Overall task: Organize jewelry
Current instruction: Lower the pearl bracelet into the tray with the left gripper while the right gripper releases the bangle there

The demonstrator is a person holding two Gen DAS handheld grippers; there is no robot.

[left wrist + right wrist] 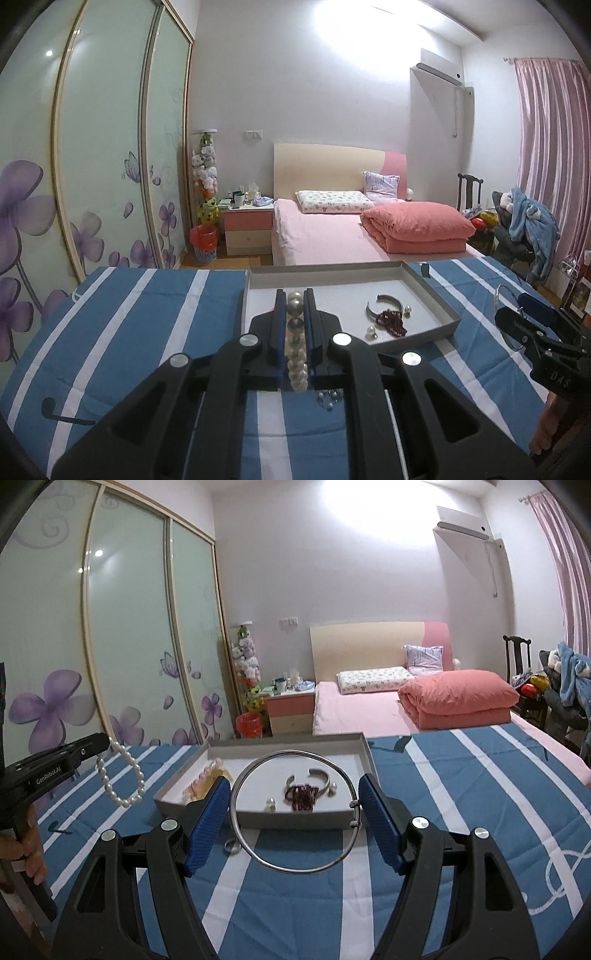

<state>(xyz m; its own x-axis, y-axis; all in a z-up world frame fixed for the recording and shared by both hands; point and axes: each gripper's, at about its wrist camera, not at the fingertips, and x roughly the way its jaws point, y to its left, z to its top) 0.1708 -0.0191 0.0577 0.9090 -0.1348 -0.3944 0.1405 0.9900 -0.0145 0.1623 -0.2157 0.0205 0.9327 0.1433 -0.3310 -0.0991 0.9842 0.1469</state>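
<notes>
Pearl bracelet (295,332) sits clamped between our left gripper (295,306) pads, jaws nearly shut on the strand. From the right wrist view its loop (120,775) hangs free off the fingertips, over the striped cloth (461,794) and left of the tray's near-left corner.

Our right gripper (295,801) has its jaws wide, blue pads (207,823) on both sides of a thin silver bangle (295,867). The ring spans the gap and touches the pads left and right, so we read it as held across its width. The bangle sits tilted, its top edge overlapping the tray's near wall in view; we can't tell whether it's above the wall or short of it.

Grey tray (288,821) lies on the cloth, low walls all round, near wall facing us. Inside: silver cuff (314,775), dark red bead bunch (301,795) touching the cuff, a pearl piece (270,805) just beside the near wall, and something pink and beaded (207,775) in the left part, partly hidden by the pad.

A small ring (232,846) and a few clear beads (327,397) lie on the cloth outside the tray, near its front wall.

Open room: tray centre-left floor is bare, and the cloth right of the tray is open out to the table edge.
</notes>
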